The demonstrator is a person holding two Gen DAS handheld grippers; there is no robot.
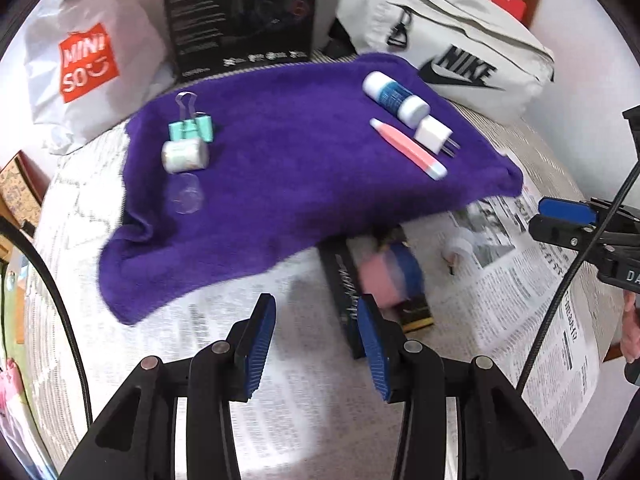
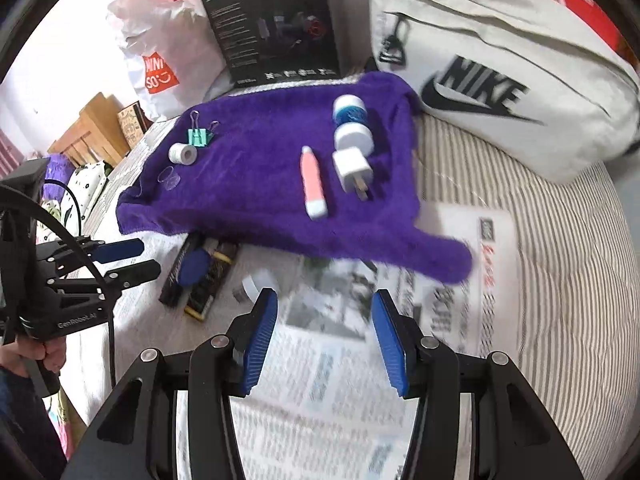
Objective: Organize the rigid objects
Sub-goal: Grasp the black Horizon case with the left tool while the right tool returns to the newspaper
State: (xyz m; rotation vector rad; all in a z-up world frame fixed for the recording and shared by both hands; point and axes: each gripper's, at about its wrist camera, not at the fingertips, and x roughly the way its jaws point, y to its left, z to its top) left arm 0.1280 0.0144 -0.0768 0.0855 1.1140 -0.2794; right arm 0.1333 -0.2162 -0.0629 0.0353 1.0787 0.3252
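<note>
Left wrist view. The left hand-held gripper (image 1: 316,344), bottom centre, stands open with nothing between its blue pads, above newspaper (image 1: 532,320) spread on a striped bed. A purple towel (image 1: 280,184) fills mid-frame. At its left lie a mint binder clip (image 1: 190,126), a white tape roll (image 1: 185,155) and a clear cap (image 1: 186,198); at its right a white bottle (image 1: 396,96), a pink tube (image 1: 406,148) and a white plug (image 1: 434,134). Below the towel's lower edge lies a black box (image 1: 344,292). The right hand-held gripper (image 1: 560,220) enters at the right edge.

Right wrist view. The right hand-held gripper (image 2: 324,344), bottom centre, is open and empty over the newspaper (image 2: 320,360). The towel (image 2: 256,184) carries the same six things. A white bag (image 2: 500,80) lies upper right.
</note>
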